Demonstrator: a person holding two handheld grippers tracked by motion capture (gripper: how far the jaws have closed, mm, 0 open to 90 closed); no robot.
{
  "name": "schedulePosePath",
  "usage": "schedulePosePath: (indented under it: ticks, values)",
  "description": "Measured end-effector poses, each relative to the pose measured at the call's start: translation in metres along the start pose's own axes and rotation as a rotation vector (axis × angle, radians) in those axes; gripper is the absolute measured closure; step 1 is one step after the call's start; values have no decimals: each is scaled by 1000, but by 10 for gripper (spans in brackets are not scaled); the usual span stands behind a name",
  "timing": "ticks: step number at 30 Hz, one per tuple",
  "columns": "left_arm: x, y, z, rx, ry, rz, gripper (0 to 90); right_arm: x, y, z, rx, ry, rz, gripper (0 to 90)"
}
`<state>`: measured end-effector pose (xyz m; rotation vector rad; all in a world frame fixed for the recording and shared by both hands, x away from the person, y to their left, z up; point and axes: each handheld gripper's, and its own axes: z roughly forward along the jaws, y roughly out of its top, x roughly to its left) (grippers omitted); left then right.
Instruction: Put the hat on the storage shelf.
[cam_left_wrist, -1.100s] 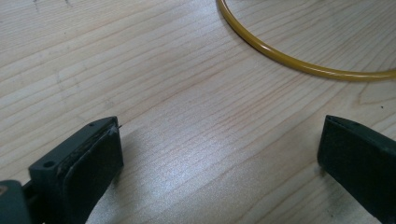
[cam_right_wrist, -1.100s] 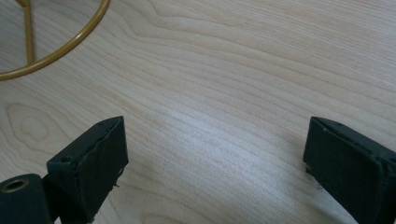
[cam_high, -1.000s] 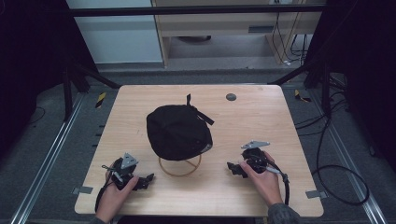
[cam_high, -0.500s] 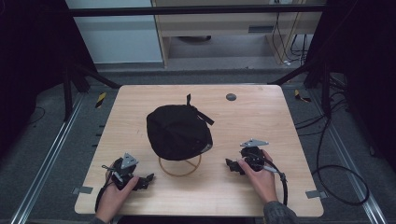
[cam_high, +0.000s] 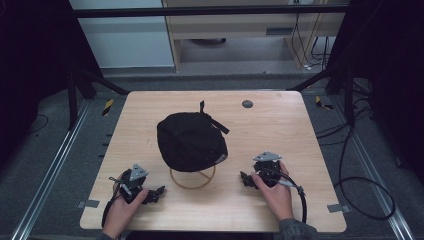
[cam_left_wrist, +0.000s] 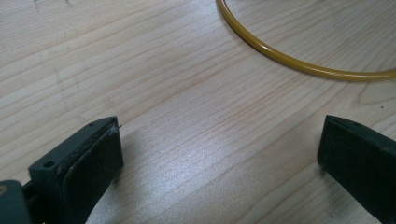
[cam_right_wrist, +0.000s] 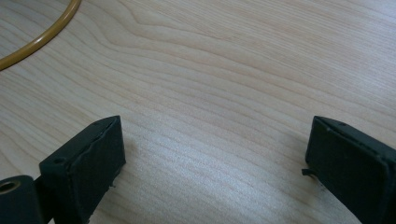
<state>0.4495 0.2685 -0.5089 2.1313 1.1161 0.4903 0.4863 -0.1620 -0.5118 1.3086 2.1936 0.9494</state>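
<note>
A black cap (cam_high: 191, 141) with a strap sits on a stand in the middle of the wooden table (cam_high: 280, 130). The stand's yellow ring base (cam_high: 192, 182) lies on the wood below the cap, and its arc shows as the ring (cam_left_wrist: 299, 63) in the left gripper view and as the ring (cam_right_wrist: 42, 37) in the right gripper view. My left gripper (cam_high: 156, 192) rests at the near left, its jaws wide apart over bare wood (cam_left_wrist: 219, 154). My right gripper (cam_high: 246, 179) rests at the near right, also open with nothing between its fingers (cam_right_wrist: 215, 158). Both point inward toward the ring.
A small dark round disc (cam_high: 247, 104) lies near the table's far edge. Cables (cam_high: 360, 195) trail on the floor to the right of the table. A metal frame and a shelf unit stand behind the table.
The right hand and its gripper have shifted slightly left toward the ring. The left gripper and the cap have stayed put.
</note>
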Motion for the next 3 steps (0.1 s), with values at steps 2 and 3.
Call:
schedulePosePath:
  ticks: [2, 3]
  values:
    - [0, 0, 0, 0, -1, 0, 0, 0, -1, -1, 0, -3, 3, 49]
    - [0, 0, 0, 0, -1, 4, 0, 1, -3, -3, 0, -8, 8, 49]
